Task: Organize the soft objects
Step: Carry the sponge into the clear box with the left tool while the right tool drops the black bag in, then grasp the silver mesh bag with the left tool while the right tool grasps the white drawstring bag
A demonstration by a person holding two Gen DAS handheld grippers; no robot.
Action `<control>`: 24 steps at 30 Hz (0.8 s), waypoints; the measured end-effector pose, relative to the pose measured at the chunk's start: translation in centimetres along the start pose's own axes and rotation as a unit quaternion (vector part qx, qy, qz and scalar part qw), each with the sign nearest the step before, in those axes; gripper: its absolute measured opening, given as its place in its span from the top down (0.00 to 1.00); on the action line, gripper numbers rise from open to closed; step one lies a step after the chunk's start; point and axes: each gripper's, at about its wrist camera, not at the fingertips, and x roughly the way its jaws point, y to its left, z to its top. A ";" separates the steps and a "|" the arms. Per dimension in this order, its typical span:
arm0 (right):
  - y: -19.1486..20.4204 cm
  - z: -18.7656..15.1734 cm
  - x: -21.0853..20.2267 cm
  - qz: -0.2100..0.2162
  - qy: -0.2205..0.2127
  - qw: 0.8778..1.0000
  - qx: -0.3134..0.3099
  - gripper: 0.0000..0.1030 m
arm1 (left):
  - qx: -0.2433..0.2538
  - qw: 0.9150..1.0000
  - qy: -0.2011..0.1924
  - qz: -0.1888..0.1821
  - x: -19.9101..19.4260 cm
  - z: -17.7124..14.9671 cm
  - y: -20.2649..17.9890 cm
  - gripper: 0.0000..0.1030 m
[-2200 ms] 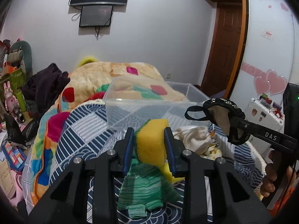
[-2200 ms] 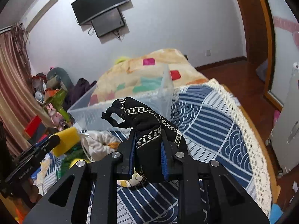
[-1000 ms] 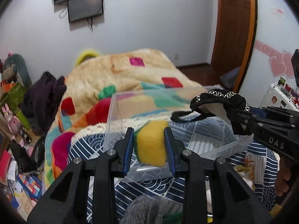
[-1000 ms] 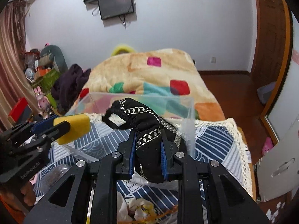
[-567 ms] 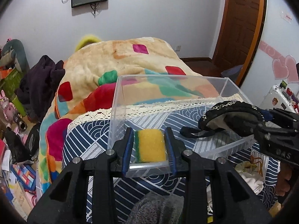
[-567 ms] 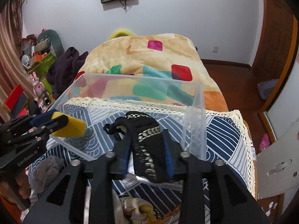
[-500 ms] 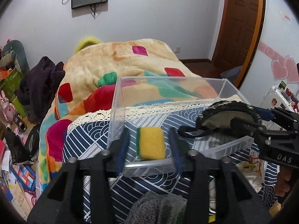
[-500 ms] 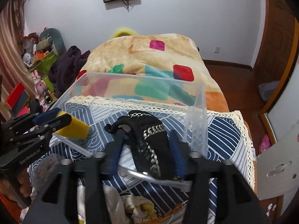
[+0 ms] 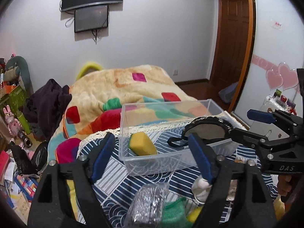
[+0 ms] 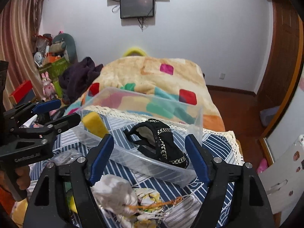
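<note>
Yellow sponge point(image 9: 142, 144) with a green backing lying loose inside the clear plastic bin point(image 9: 152, 159), tilted against the left end wall. Black chain-trimmed fabric piece point(image 10: 161, 142) (possibly a small purse or headband, hard to tell) draped in the same bin toward the right end, one edge resting on the near wall. Bin set on the blue-and-white patterned cloth point(image 9: 117, 186), with the colourful patchwork blanket point(image 9: 117, 87) behind it.

Left gripper point(image 9: 152, 158) spread wide, gripping nothing, blue pads either side of the bin's near wall and apart from the sponge. Right gripper point(image 10: 149, 158) likewise spread wide and empty, hanging just in front of the bin, pads clear of the black piece.

Nearer the cameras, on the cloth: grey metallic scrubber point(image 9: 150, 203), green knitted cloth point(image 9: 174, 214) just beside it, and a crumpled white fabric point(image 10: 115, 193) next to a yellow-printed piece. Dark clothing pile point(image 9: 49, 98) on the bed's left edge; wall-mounted screen point(image 9: 91, 20) above.
</note>
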 end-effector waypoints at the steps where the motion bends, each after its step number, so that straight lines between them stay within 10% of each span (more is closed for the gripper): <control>1: 0.0 -0.1 -0.5 0.003 -0.008 1.000 0.001 0.25 | 0.000 1.000 -0.004 -0.001 -0.6 -0.1 0.1 0.15; 8: 0.4 -1.4 -2.5 0.027 -0.039 0.999 0.010 0.16 | 0.001 1.000 0.009 -0.006 -2.3 -2.4 0.6 0.10; 24: 2.7 -6.2 1.5 0.113 0.040 0.992 0.034 0.17 | -0.011 0.994 0.106 -0.007 1.2 -9.7 2.2 0.19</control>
